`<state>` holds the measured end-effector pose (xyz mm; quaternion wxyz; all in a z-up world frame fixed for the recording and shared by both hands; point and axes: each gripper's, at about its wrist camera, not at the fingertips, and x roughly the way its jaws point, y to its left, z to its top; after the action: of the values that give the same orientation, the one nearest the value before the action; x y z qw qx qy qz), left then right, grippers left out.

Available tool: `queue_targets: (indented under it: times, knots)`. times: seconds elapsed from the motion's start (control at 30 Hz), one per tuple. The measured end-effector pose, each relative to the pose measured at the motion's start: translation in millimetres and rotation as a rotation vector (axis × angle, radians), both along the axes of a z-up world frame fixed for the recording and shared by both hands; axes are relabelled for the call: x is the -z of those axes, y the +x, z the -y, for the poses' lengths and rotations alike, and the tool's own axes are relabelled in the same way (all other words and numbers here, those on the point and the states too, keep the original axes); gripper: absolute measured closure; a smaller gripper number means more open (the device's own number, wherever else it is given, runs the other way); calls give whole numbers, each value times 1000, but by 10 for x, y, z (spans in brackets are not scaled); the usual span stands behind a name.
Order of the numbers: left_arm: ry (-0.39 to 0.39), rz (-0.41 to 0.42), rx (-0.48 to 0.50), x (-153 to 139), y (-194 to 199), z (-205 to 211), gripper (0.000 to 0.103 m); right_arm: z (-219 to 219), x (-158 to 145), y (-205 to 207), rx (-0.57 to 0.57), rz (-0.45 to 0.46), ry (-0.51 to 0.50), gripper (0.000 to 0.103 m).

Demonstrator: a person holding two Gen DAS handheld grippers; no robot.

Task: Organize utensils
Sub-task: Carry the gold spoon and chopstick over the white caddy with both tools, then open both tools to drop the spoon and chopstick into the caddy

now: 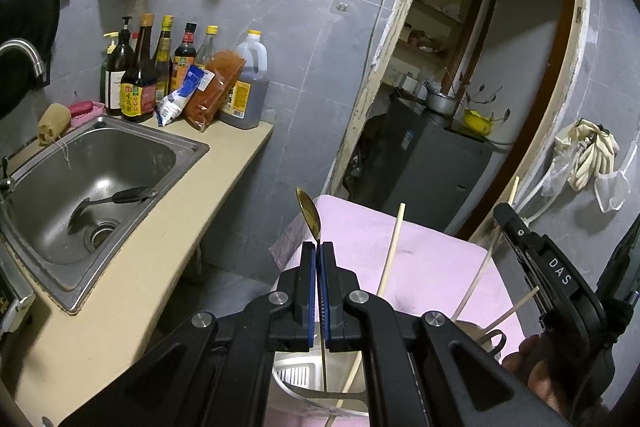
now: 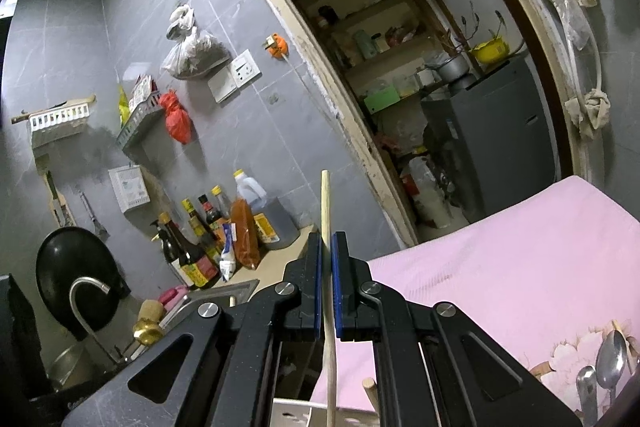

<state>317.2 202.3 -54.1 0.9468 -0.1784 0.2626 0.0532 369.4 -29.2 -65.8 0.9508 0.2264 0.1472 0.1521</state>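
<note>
**Both grippers loaded over the holder, sorting part done**

Going left to right in the left wrist view, I see the steel sink (image 1: 100,183) in the left half of the frame, and a dark ladle (image 1: 112,201) lying in its basin near the drain. I judge that one is left to collect, if it belongs to the job at all. At bottom centre my left gripper (image 1: 319,259) has its blue pads pressed together on the thin stem of a gold spoon (image 1: 309,213), bowl up, above the pink cloth (image 1: 420,259). The stem runs down between the pads toward a white slotted holder (image 1: 296,375) at the bottom edge. Right of that, several wooden chopsticks (image 1: 392,247) lean out of the same area, so some pieces seem to be already sorted (I cannot see whether their lower ends sit inside the holder).

In the right wrist view, the bottles and sink rim sit at lower left. At centre my right gripper (image 2: 327,267) pinches one upright chopstick (image 2: 326,211), with the blue pads closed on either side of it. Its lower end drops toward the white holder rim (image 2: 292,409) at the bottom edge. At the far lower right, two silver spoons (image 2: 610,359) rest on the flowered part of the cloth, well apart from the holder.

My read is that I am roughly mid-task. Both held pieces have yet to be released, and the two silver spoons are not yet picked up.
</note>
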Motion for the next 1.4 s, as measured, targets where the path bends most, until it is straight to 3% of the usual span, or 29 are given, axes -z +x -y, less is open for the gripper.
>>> queue_targets:
  times: [0.2, 0.3, 0.33, 0.5, 0.63, 1.03, 1.1, 1.13, 1.2, 1.23, 1.27, 1.4]
  knots:
    - [-10, -19, 14, -18, -14, -25, 100, 13, 18, -91, -46, -25, -38, 96]
    - [-8, -31, 34, -26, -8, -21, 100, 34, 30, -129, -64, -50, -52, 76]
    - [-8, -38, 39, -26, -2, -14, 100, 58, 29, -153, -67, -52, -51, 73]
    - [-25, -105, 40, 21, 15, -14, 100, 168, -31, -259, -66, -49, -69, 73]
    - [-14, -132, 59, 36, 2, 33, 99, 301, -107, -340, -48, -44, -73, 63]
    - [-13, -181, 110, 23, -52, 269, 96, 691, -314, -561, -2, -40, -117, 47]
    - [-10, -182, 115, 8, -70, 311, 92, 750, -342, -592, 0, -42, -123, 46]
    - [-12, -181, 118, 2, -79, 325, 84, 786, -356, -615, 3, -43, -125, 45]
    - [-20, -168, 118, -22, -120, 360, 62, 838, -380, -642, 6, -44, -130, 44]
    - [-20, -157, 112, -35, -149, 372, 46, 866, -392, -659, 8, -43, -133, 44]
    - [-17, -134, 102, -63, -192, 388, 42, 895, -409, -677, 9, -42, -136, 44]
    - [9, -105, 99, -166, -264, 485, 42, 1023, -516, -770, 17, -17, -157, 35]
